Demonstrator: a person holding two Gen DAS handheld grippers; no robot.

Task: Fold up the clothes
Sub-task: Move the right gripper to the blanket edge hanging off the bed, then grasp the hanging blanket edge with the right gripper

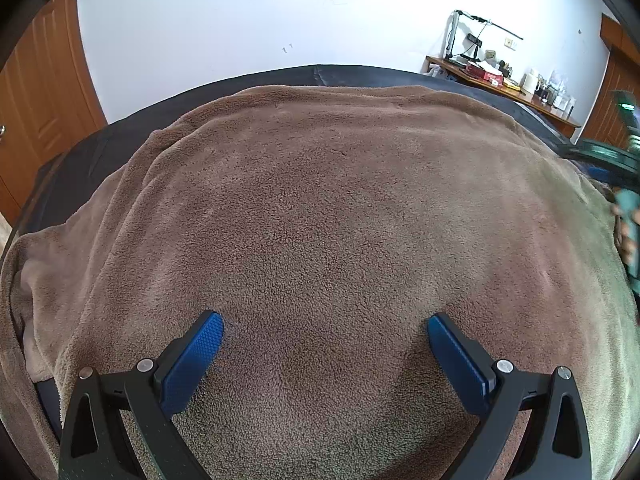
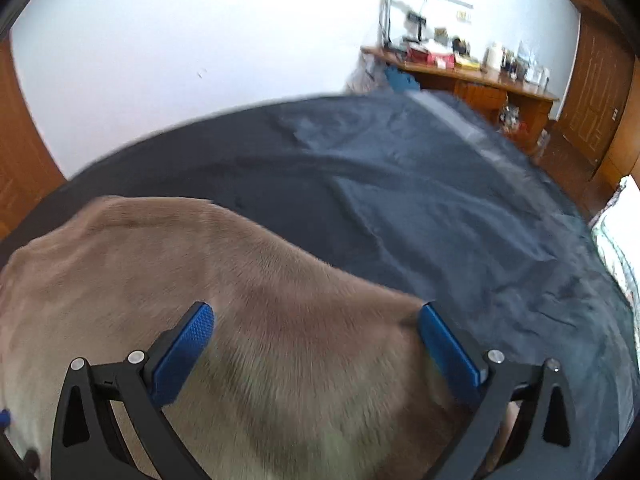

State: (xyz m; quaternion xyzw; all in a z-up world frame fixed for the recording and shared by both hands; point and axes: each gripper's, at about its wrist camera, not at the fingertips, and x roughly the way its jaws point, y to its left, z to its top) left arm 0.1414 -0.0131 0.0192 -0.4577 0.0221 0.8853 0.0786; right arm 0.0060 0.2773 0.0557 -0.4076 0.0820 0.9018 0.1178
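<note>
Brown fleece garment, just one, lies spread flat on the dark bed, its edge running toward my right gripper's two o'clock. My left gripper hovers over mid-cloth. Both pairs of fingers are spread wide, holding nothing. Risk as I judge it: thick pile bunches, so a pinch could catch only the top layer and the fold drags crooked. Two grippers, one bed.
</note>
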